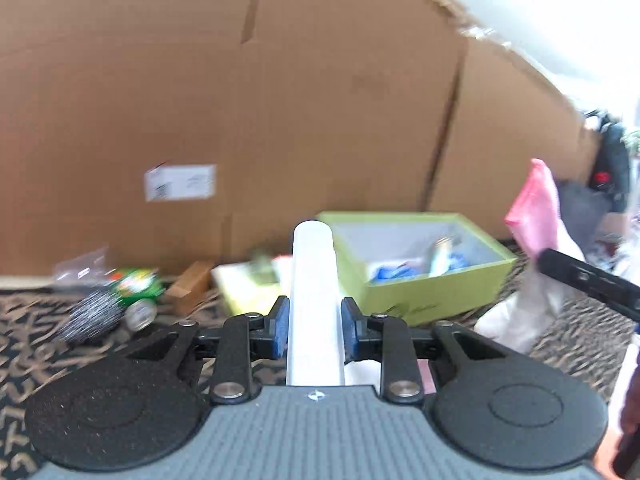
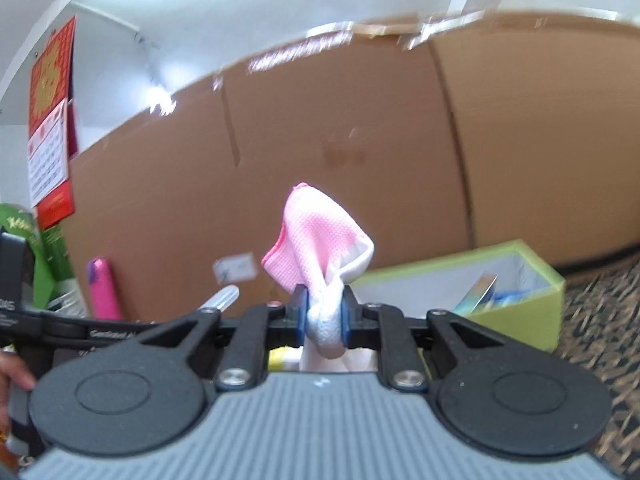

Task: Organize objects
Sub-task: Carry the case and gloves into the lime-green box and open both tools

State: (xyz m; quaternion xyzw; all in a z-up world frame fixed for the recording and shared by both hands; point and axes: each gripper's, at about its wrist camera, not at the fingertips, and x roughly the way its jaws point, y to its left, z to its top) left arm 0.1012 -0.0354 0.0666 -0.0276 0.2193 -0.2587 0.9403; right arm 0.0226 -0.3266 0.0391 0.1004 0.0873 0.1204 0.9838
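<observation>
1. White, smooth and tube-shaped, the plastic cylinder (image 1: 314, 304) sits lengthwise between the blue pads of my left tongs (image 1: 314, 326), which are narrowed onto its sides; it points away from me toward the middle of the left wrist frame, so I judge I can slide it nose-first into a container.
2. My right tongs (image 2: 324, 320) are almost fully closed, pinching the pink-and-white mesh cloth (image 2: 320, 240) by a bunched white part; the pink end flops upward above the pads in the centre of the right wrist frame. Gripping a gathered fold seems the only way to keep so limp a thing from slipping.
3. The lime-green open cardboard box (image 1: 424, 288) stands on the patterned carpet (image 1: 580, 340), right of centre in the left view, with blue items already inside. I take it as the collecting place, which is why both loads face it.
4. Loose things not yet sorted lie at lower left of the left view against the big brown cardboard wall (image 1: 280, 100): a green-wrapped can (image 1: 138, 292) beside a dark bristly brush (image 1: 90, 314).
</observation>
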